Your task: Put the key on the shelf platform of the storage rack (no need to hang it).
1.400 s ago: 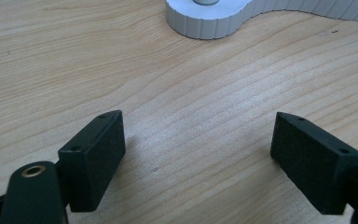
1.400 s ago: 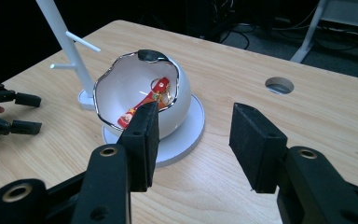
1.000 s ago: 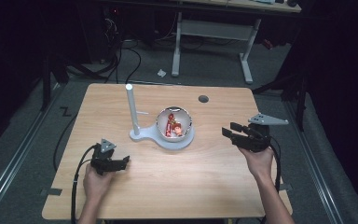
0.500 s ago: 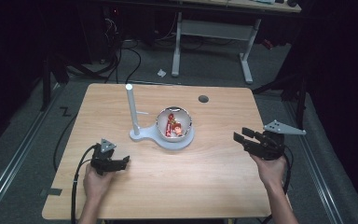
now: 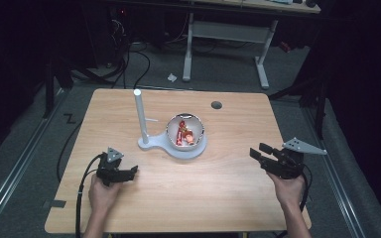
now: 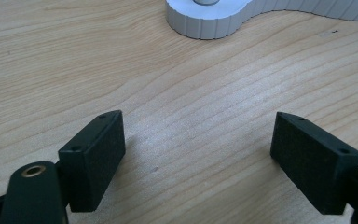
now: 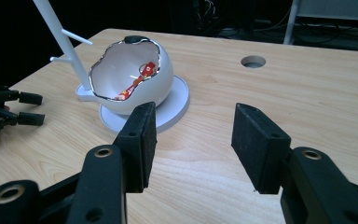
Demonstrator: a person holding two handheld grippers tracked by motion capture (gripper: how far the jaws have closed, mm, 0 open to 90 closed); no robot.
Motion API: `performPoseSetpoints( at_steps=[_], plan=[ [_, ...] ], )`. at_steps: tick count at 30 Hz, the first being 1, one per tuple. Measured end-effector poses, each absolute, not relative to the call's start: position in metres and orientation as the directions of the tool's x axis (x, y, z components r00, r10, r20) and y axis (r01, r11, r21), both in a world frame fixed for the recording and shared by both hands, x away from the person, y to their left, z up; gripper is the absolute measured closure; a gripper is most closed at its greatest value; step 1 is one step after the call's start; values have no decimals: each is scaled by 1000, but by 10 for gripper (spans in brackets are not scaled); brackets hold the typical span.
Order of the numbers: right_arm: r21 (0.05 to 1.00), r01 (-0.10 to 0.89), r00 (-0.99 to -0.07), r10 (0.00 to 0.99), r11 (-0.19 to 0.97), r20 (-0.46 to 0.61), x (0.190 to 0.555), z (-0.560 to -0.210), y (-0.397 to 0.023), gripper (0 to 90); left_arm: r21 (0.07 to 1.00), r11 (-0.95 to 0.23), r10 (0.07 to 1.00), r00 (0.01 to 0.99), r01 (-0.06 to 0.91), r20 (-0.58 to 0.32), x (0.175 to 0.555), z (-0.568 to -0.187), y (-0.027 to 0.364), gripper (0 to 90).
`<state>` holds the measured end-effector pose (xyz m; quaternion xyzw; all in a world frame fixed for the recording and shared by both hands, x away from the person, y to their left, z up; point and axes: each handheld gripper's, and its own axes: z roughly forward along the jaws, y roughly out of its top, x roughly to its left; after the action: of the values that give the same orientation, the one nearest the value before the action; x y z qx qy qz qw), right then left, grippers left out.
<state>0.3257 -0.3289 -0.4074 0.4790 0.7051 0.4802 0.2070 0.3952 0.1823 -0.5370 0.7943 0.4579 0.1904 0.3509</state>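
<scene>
- Two grippers idling empty: left gripper (image 5: 133,171) gaping wide near the table's (image 5: 228,198) front-left corner; right gripper (image 5: 256,150) by the right edge, jaws just opening, part-spread, nothing between.
- Judged: approach pending; next, reaching for the white bowl (image 5: 185,131).

on the table (image 5: 228,198), near its middle: a bowl (image 5: 185,131) on a round base (image 5: 192,150), with wrapped sweets (image 5: 184,135) inside. just left of the bowl, on the same base, an upright post (image 5: 141,117). behind and to the right, well apart, a hole (image 5: 216,104) in the tabletop. left tool (image 5: 127,173) in front of the post, near the left front. right tool (image 5: 259,150) at the right edge, well apart from the bowl, pointing toward it.
</scene>
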Motion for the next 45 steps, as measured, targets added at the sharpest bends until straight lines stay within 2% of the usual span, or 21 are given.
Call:
performPoseSetpoints(
  at_steps=[16,25,45],
  plan=[
    [869,490,-436,883,75,170,324,-424,-327,460,732,-334,861,509,594,-20,395,-537,182,184],
    [858,508,-433,884,77,177,324,-450,-322,463,732,-334,862,507,594,-18,395,-537,182,184],
    [829,554,-428,882,84,197,338,-469,-314,475,732,-334,861,508,593,-18,395,-537,182,184]
  ],
)
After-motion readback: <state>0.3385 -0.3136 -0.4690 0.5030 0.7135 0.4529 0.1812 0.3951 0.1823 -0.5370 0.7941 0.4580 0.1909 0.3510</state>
